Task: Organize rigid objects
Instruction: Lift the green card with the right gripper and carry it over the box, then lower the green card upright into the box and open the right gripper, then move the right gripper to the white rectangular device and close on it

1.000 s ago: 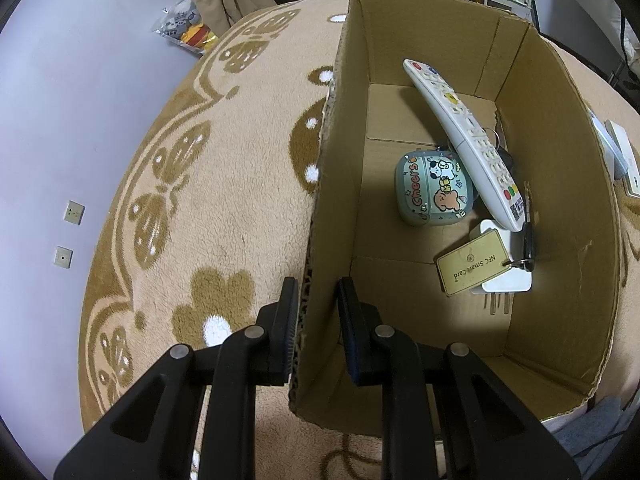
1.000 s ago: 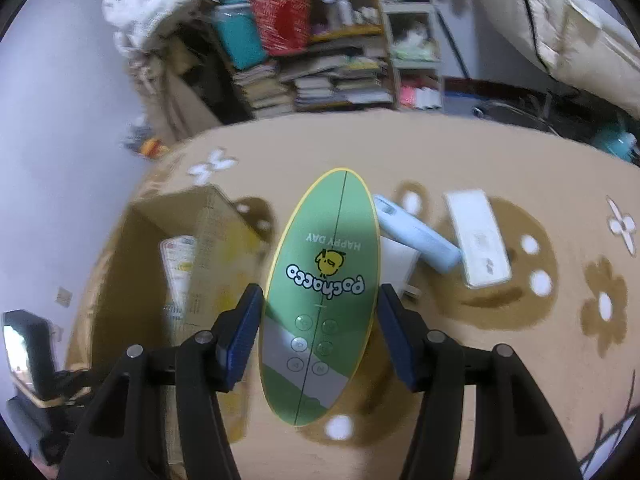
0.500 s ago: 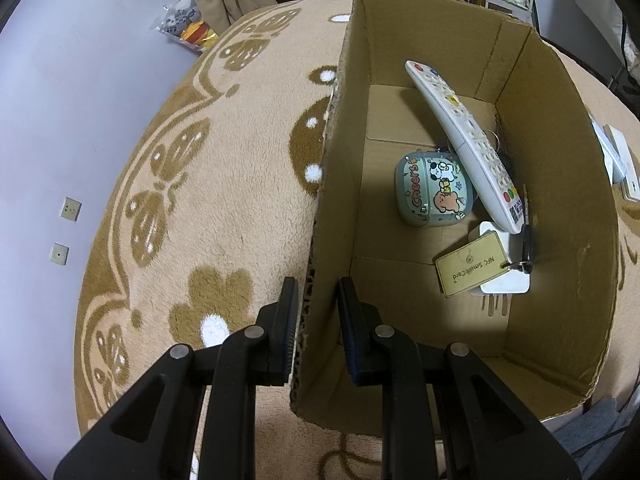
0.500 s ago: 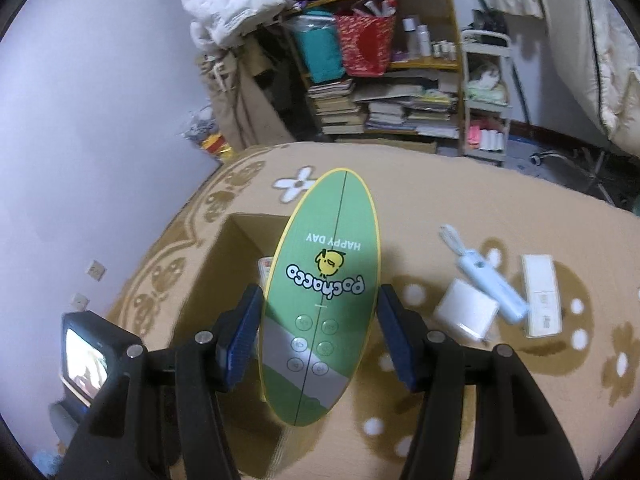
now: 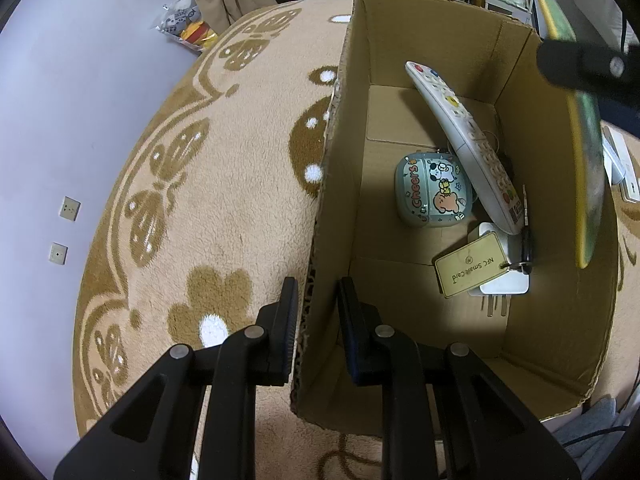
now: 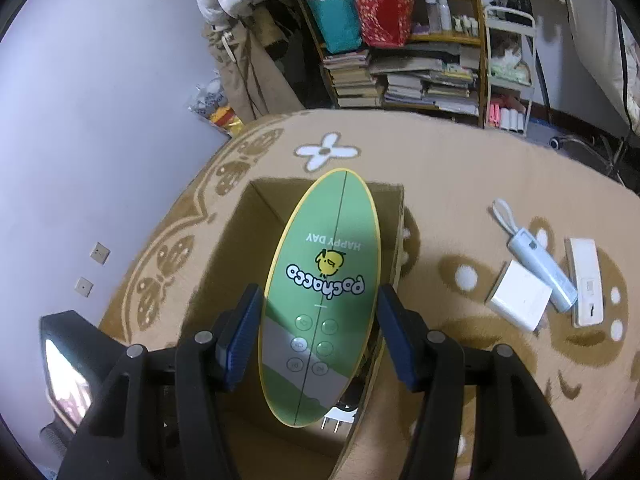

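Observation:
An open cardboard box (image 5: 552,200) stands on a beige flower-patterned carpet (image 5: 224,184). My left gripper (image 5: 318,292) is shut on the box's near left wall, one finger inside and one outside. Inside lie a white remote (image 5: 464,144), a teal cartoon pouch (image 5: 432,190), a tan NFC card tag (image 5: 470,266) and a white plug (image 5: 504,284). My right gripper (image 6: 319,300) is shut on a green oval board (image 6: 324,248) with a yellow rim, held over the box (image 6: 236,248). In the left wrist view the board (image 5: 588,184) shows edge-on above the box's right wall.
On the carpet right of the box lie a white square adapter (image 6: 520,300), a pale blue stick-shaped device (image 6: 544,264) and a white flat device (image 6: 586,280). A crowded bookshelf (image 6: 400,40) stands at the back. A lilac wall (image 6: 100,120) runs along the left.
My right gripper has carried the green board leftward from the loose items to above the box. The board has come into the left wrist view at the upper right. The left gripper kept still.

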The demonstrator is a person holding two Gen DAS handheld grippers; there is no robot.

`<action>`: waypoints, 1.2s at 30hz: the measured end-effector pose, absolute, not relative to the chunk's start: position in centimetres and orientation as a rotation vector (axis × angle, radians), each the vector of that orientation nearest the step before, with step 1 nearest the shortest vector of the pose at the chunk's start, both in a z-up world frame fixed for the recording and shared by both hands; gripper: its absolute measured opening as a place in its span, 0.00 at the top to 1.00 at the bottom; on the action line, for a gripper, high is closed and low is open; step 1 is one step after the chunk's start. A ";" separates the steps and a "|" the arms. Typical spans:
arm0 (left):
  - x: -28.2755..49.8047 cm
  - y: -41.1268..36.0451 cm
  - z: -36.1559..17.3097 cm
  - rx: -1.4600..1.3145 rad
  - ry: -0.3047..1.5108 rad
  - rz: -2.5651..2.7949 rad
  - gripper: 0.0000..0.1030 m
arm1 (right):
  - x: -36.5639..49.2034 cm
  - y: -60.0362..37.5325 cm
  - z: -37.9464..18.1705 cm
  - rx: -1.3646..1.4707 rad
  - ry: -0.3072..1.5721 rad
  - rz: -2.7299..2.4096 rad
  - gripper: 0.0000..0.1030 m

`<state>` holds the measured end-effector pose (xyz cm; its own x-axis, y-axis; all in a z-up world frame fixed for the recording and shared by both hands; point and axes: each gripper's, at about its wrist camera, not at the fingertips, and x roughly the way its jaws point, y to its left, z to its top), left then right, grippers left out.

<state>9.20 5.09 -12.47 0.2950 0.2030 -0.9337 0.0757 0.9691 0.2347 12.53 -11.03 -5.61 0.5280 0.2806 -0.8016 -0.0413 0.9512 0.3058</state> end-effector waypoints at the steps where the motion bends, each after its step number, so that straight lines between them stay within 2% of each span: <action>1: 9.2 5.1 -12.5 0.253 1.272 0.086 0.80 | 12.6 -11.1 -6.0 0.267 1.007 0.190 0.40; 16: 9.3 5.0 -12.5 0.254 1.271 0.086 0.80 | 11.6 -11.3 -5.9 0.261 1.004 0.177 0.39; 18: 9.3 5.0 -12.5 0.253 1.269 0.087 0.80 | 11.5 -11.5 -5.6 0.262 1.000 0.172 0.33; 20: 9.3 4.9 -12.5 0.250 1.270 0.086 0.80 | 11.4 -11.8 -5.0 0.251 0.981 0.164 0.18; 22: 9.3 4.9 -12.5 0.250 1.271 0.085 0.80 | 11.3 -12.0 -4.7 0.234 0.965 0.149 0.13; 36: 9.3 5.0 -12.5 0.256 1.267 0.086 0.81 | 12.2 -20.0 -4.8 0.228 0.974 0.019 0.11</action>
